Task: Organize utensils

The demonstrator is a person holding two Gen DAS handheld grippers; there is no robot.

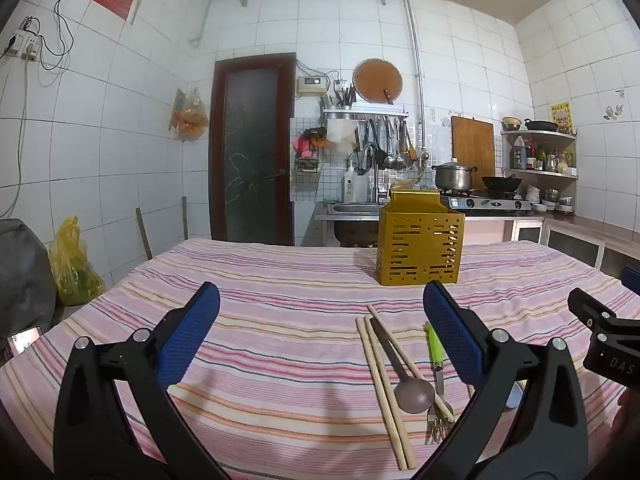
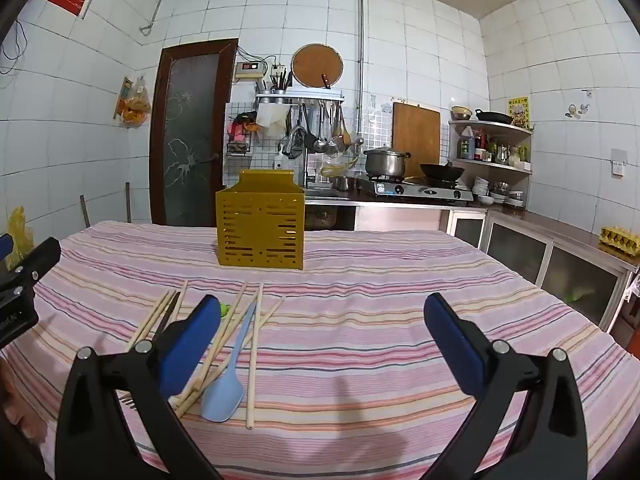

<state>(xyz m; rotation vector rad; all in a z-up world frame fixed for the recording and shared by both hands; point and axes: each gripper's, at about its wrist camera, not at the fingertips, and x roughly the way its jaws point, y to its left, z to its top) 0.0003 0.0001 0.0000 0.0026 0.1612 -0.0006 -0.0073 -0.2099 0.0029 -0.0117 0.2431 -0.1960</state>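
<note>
Both grippers, left (image 1: 320,320) and right (image 2: 320,320), hover wide open and empty over a striped table (image 2: 360,360). Chopsticks (image 2: 253,360), spoons (image 1: 414,394) and a fork (image 1: 438,408) lie loose near them. A yellow holder (image 2: 260,232) stands farther back.

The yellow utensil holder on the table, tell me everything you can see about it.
The yellow utensil holder is a boxy, mustard-gold caddy that looks like painted metal. Its front and side walls are pierced with rows of short horizontal slots, and a taller solid back panel rises behind the open top. It stands upright on the striped tablecloth, beyond the loose utensils and apart from them. Nothing pokes out of its top, and neither gripper touches it.
</note>
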